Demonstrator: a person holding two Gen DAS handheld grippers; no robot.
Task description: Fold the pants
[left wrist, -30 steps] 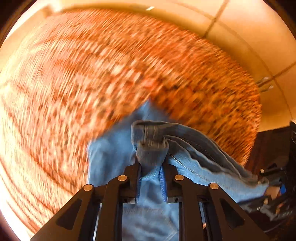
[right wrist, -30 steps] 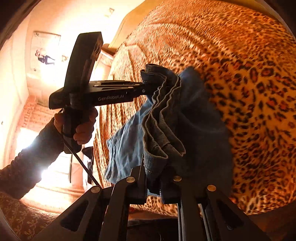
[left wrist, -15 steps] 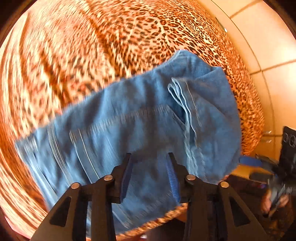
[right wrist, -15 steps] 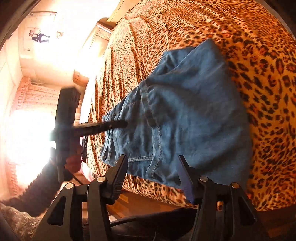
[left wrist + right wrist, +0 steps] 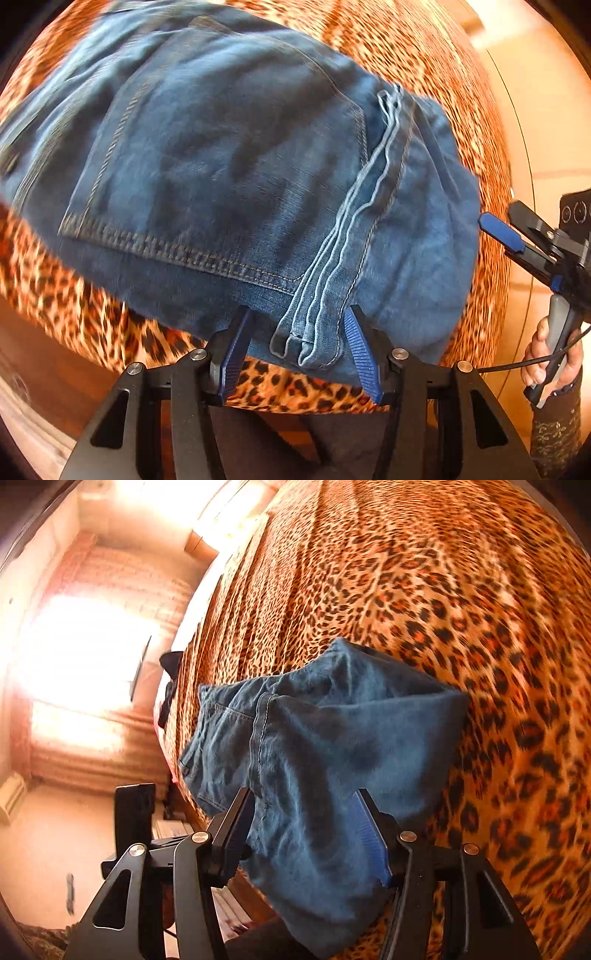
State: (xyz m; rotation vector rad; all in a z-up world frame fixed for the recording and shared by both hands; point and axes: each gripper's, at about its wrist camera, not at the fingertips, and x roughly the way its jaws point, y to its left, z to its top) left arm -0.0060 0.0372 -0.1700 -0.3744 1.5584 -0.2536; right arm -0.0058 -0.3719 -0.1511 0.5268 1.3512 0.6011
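Note:
Blue jeans [image 5: 221,155] lie folded on a leopard-print bed cover [image 5: 424,48], back pocket up, with the stacked leg hems [image 5: 314,332] at the near edge. My left gripper [image 5: 299,354] hovers over those hems. Its jaws are opening and the hems sit between the blue pads [image 5: 232,354], untouched. In the right wrist view the same jeans [image 5: 332,746] reach the bed's edge. My right gripper [image 5: 310,834] is open above their near corner, and its pads [image 5: 369,830] stand apart from the cloth. The left wrist view also shows the right gripper [image 5: 511,247] just off the jeans' right side.
A person's hand [image 5: 550,347] holds the right gripper's handle beside the bed. The leopard cover [image 5: 443,590] stretches far beyond the jeans. A dark object [image 5: 170,686] lies at the bed's far left edge. Tiled floor [image 5: 546,110] and a bright window [image 5: 81,657] surround the bed.
Both grippers were shut on bunched denim held above the bed. They have let go and opened, the jeans now lie folded on the cover, and both grippers have pulled back to the near edge.

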